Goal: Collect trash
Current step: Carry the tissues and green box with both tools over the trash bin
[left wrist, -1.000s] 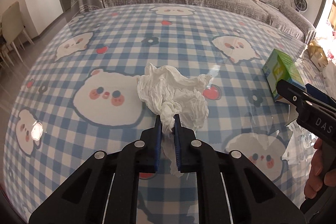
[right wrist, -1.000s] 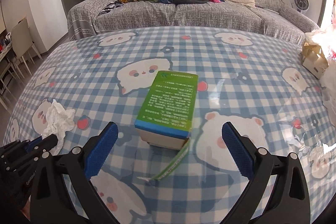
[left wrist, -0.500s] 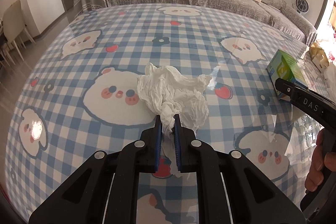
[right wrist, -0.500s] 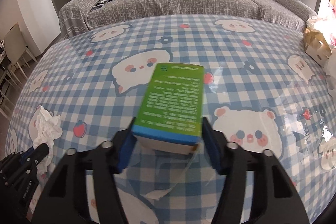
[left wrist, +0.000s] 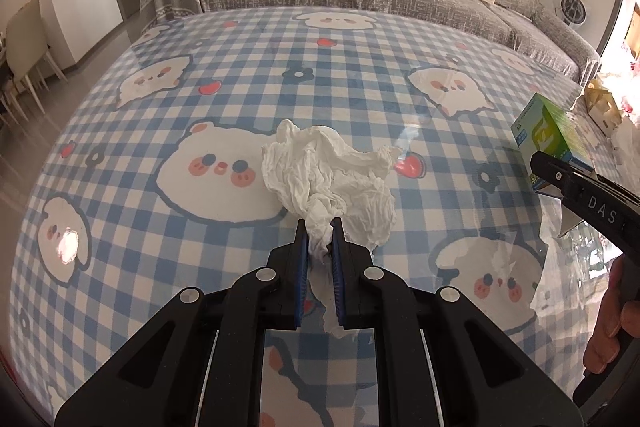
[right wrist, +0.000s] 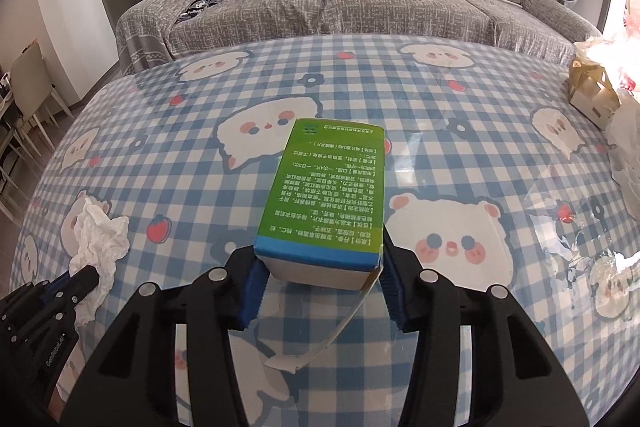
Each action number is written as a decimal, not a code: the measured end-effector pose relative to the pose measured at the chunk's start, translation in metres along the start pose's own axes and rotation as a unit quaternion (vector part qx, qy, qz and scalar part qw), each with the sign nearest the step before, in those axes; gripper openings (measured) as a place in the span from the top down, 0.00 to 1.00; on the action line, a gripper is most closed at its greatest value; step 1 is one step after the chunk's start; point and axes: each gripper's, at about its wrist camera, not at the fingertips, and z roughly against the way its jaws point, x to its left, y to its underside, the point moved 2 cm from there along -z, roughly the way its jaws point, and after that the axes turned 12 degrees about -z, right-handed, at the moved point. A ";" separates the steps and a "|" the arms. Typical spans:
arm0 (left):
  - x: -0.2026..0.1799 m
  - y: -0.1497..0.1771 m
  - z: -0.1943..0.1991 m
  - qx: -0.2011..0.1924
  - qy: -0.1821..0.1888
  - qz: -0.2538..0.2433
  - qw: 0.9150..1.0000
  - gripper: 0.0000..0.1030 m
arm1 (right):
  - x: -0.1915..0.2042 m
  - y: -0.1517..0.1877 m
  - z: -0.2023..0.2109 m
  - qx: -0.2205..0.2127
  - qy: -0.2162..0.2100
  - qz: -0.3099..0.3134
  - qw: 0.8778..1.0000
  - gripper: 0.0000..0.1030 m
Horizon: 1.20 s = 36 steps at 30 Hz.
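A crumpled white tissue point(left wrist: 320, 175) sits between my left gripper's point(left wrist: 320, 227) jaws, which are shut on its twisted lower end; the rest bunches up just above the checked tablecloth point(left wrist: 360, 67). In the right wrist view the same tissue point(right wrist: 100, 231) and left gripper point(right wrist: 86, 273) show at the lower left. My right gripper point(right wrist: 320, 267) is shut on the near end of a green and blue carton point(right wrist: 328, 195), blue pads pressed on both sides. A torn flap point(right wrist: 340, 331) hangs under it. The left wrist view has the carton point(left wrist: 548, 131) at the right edge.
A small cardboard box point(right wrist: 592, 95) and white plastic bags point(right wrist: 628, 163) crowd the table's right edge. Behind the table runs a grey sofa point(right wrist: 360, 11) with clothes and a cushion. Chairs point(right wrist: 28, 95) stand at the left. A hand point(left wrist: 612, 323) grips the right tool.
My right gripper's jaws went from wide open around the carton to clamped on its near end. The left gripper kept its hold on the tissue and barely shifted.
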 end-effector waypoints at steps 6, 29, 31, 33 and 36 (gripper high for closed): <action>-0.003 0.003 0.012 -0.007 0.003 0.001 1.000 0.90 | -0.003 0.007 0.013 -0.003 0.002 0.003 1.000 0.55; -0.024 0.043 0.074 -0.026 0.016 -0.006 1.000 0.90 | -0.010 0.066 0.081 -0.007 -0.003 0.030 1.000 0.55; -0.027 0.048 0.078 -0.027 0.018 -0.008 0.999 0.90 | -0.012 0.072 0.087 -0.009 -0.005 0.030 0.999 0.55; -0.030 0.054 0.081 -0.029 0.019 -0.009 0.999 0.90 | -0.014 0.079 0.093 -0.010 -0.006 0.031 0.999 0.55; -0.035 0.065 0.085 -0.028 0.021 -0.012 0.999 0.90 | -0.016 0.090 0.103 -0.015 -0.011 0.033 0.999 0.55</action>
